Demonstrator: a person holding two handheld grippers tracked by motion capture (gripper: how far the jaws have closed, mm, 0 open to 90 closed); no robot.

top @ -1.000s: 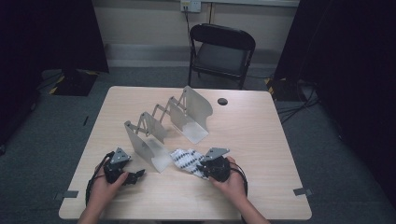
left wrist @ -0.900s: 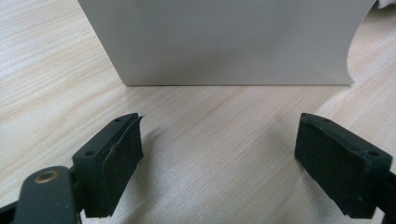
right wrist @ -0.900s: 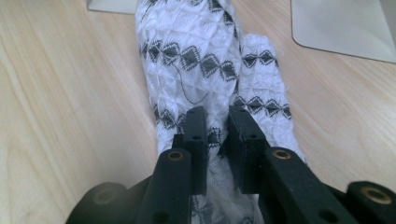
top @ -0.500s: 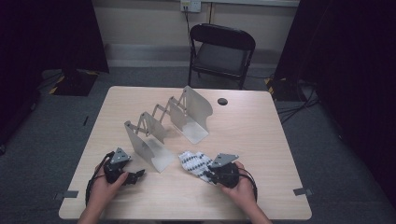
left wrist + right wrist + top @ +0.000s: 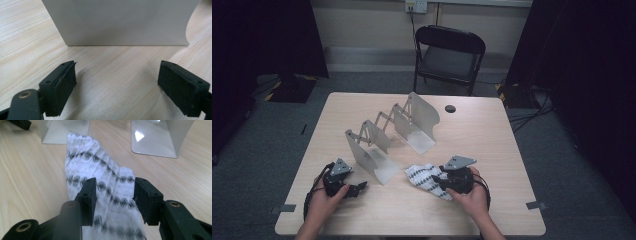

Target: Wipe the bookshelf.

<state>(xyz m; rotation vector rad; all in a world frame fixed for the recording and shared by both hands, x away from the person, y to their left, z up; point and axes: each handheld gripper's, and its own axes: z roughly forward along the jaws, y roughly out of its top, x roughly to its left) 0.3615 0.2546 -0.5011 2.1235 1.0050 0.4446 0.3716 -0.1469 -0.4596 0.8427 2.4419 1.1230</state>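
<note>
A white cloth with black zigzag bands (image 5: pixel 423 179) lies crumpled on the wooden table (image 5: pixel 482 145), near the front right of centre. My right gripper (image 5: pixel 439 179) is at its right end. In the right gripper view the cloth (image 5: pixel 100 170) runs away between the jaws of the right gripper (image 5: pixel 113 187), which stand partly apart on either side of it without pinching it. My left gripper (image 5: pixel 360 188) rests at the front left, open and empty. In the left gripper view, the left gripper (image 5: pixel 117 75) faces the near plate of a grey folding metal rack (image 5: pixel 120 22).
The rack (image 5: pixel 389 132) stretches diagonally across the table's middle, its plates joined by a scissor linkage; two of its plates (image 5: pixel 152 137) stand just beyond the cloth. A small black disc (image 5: pixel 450 108) lies at the back. A black folding chair (image 5: pixel 447 50) stands behind the table.
My right gripper has shifted slightly right and toward the table's front edge, and the cloth has come along with it. The left gripper has stayed put.
</note>
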